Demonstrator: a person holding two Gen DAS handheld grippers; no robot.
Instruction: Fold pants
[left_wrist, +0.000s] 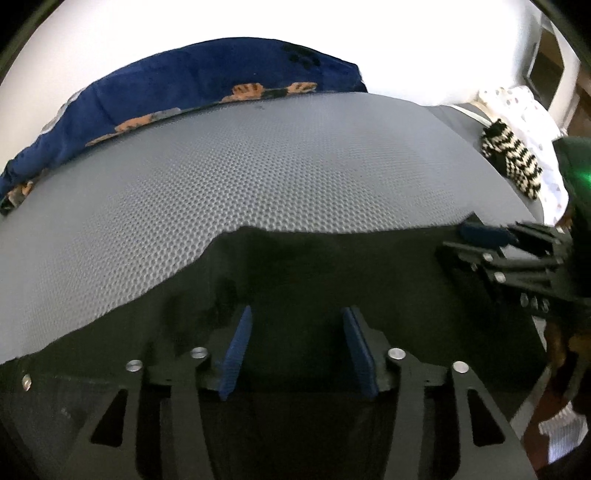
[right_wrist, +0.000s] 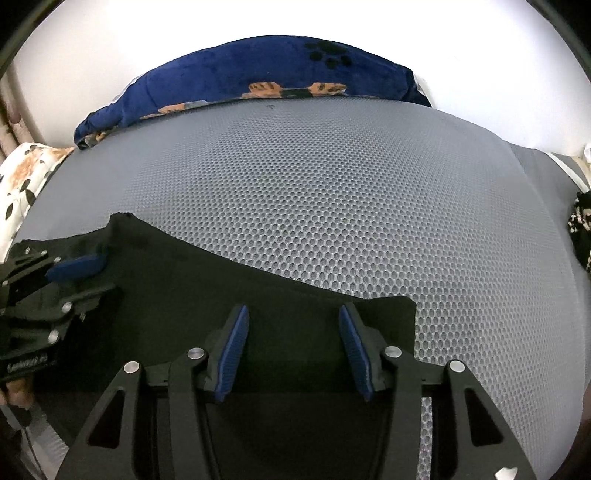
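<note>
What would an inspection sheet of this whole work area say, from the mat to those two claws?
Surface: grey honeycomb mat, flat, mostly bare at the far side.
Job's things: black pants spread on the near part of the mat, far edge uneven.
Clutter: black-and-white striped knit item at the mat's right edge.
Grippers: left claw open, low over the pants; right claw open, low over the pants near their right corner. Nothing is gripped.
Cables: nothing seen.
Surroundings: blue paw-print blanket behind the mat; white floral fabric at left; white spotted fabric at right.
</note>
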